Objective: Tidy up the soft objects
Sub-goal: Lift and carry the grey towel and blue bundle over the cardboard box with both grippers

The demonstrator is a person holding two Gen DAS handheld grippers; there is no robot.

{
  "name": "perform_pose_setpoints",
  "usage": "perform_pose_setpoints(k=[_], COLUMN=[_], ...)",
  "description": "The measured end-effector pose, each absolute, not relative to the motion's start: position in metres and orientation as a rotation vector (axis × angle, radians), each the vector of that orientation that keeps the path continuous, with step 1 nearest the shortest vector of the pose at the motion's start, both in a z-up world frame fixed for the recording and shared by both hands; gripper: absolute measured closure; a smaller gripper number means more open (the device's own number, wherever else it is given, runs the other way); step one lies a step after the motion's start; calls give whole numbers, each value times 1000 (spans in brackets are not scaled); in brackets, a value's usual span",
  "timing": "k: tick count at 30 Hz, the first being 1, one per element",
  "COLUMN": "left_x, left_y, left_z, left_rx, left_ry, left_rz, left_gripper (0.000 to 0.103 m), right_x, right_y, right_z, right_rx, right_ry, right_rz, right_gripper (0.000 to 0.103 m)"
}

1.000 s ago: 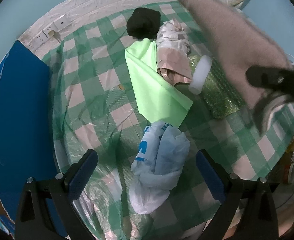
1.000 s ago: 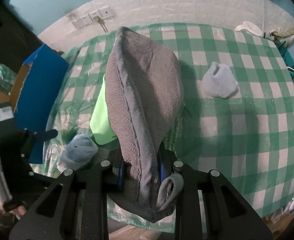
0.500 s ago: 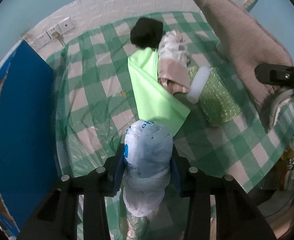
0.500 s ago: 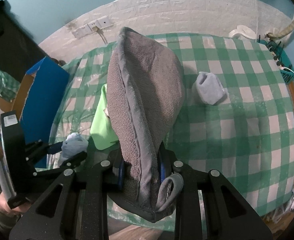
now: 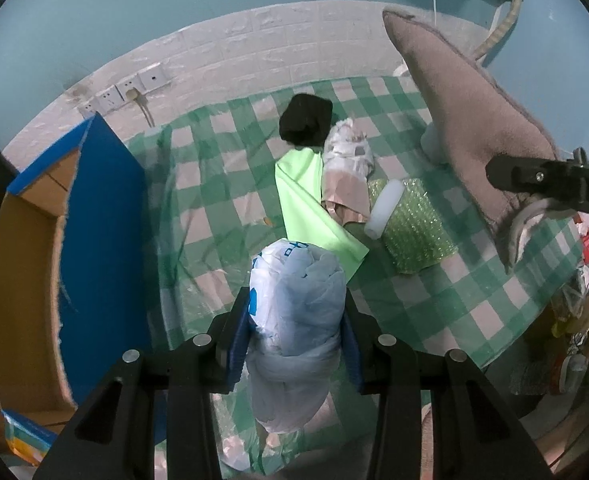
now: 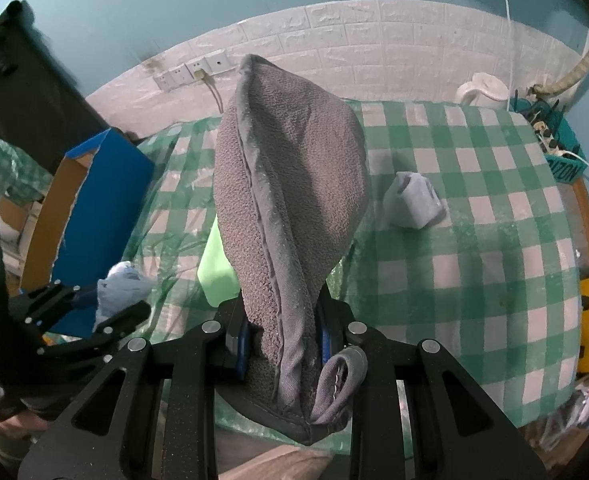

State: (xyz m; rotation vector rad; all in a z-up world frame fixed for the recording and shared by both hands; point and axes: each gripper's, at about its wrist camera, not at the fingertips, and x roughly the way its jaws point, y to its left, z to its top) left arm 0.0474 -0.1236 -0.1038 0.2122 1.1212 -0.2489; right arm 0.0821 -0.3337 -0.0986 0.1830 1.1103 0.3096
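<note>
My left gripper (image 5: 296,336) is shut on a knotted white plastic bag (image 5: 294,312) with blue print, held above the green checked table (image 5: 222,184). My right gripper (image 6: 280,340) is shut on a folded grey towel (image 6: 290,200) that stands up between its fingers; that towel (image 5: 470,120) also shows at the right of the left wrist view. On the table lie a lime-green cloth (image 5: 306,204), a black bundle (image 5: 306,118), a beige and white patterned cloth (image 5: 346,168), a green bubble-wrap roll (image 5: 414,232) with white foam, and a pale blue folded cloth (image 6: 412,200).
An open cardboard box with blue flaps (image 5: 94,220) stands at the table's left edge. Wall sockets (image 5: 128,88) sit on the white brick strip behind. A teal basket (image 6: 562,160) and a white kettle (image 6: 482,88) are at the far right corner. Cluttered packets (image 5: 574,312) lie beyond the right edge.
My left gripper went from wide open around the plastic bag to shut on it, then lifted it off the table. The right gripper rose a little with the towel.
</note>
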Motion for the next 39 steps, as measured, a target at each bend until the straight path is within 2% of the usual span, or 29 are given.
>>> perform_pose_setpoints(k=[18, 39], left_x=[36, 31], left_y=[-88, -14], left_z=[-57, -26], left_rx=[160, 57], left_ry=[1044, 992], left_rz=[-196, -109], left_gripper=[62, 62], right_x=[73, 78], right_y=[-322, -243], right_z=[-74, -40], right_rx=[149, 80], right_ry=[1075, 1041], right_rz=[329, 446], right_gripper=[78, 78])
